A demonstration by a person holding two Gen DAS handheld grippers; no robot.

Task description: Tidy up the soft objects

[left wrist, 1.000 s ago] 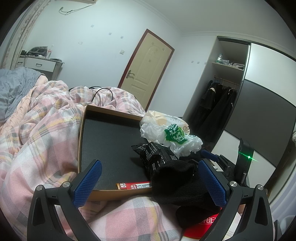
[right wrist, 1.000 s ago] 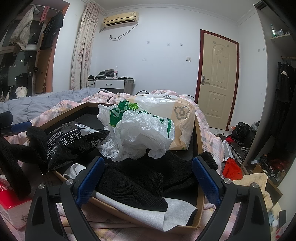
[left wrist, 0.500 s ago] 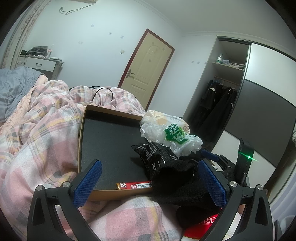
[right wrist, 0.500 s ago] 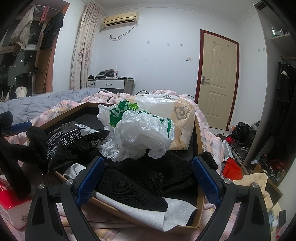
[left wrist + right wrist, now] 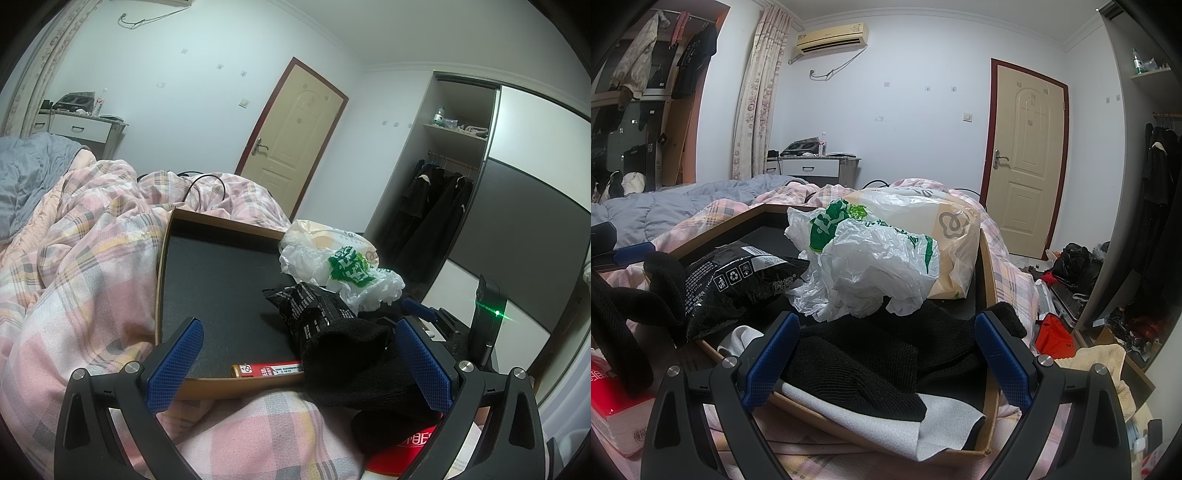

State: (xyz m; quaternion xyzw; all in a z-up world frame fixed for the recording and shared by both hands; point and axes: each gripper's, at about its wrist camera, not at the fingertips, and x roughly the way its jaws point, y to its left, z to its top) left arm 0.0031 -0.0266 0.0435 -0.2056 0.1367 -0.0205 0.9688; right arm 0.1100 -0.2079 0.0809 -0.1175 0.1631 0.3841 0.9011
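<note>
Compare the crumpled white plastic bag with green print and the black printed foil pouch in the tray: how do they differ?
The crumpled white plastic bag with green print is pale, translucent and puffed up high; the black printed foil pouch is dark, opaque and lies flatter. The bag sits mid-tray against a beige bag; the pouch lies nearer the left edge of the wooden tray. Both are wrinkled and ungripped.

The left gripper has two black angular plastic arms, each tipped with a blue pad of fine knurled texture and fastened with round silver screws near the joints. The right gripper is built the same: glossy black arms, blue textured pads, and pairs of silver screw heads on each arm.
</note>
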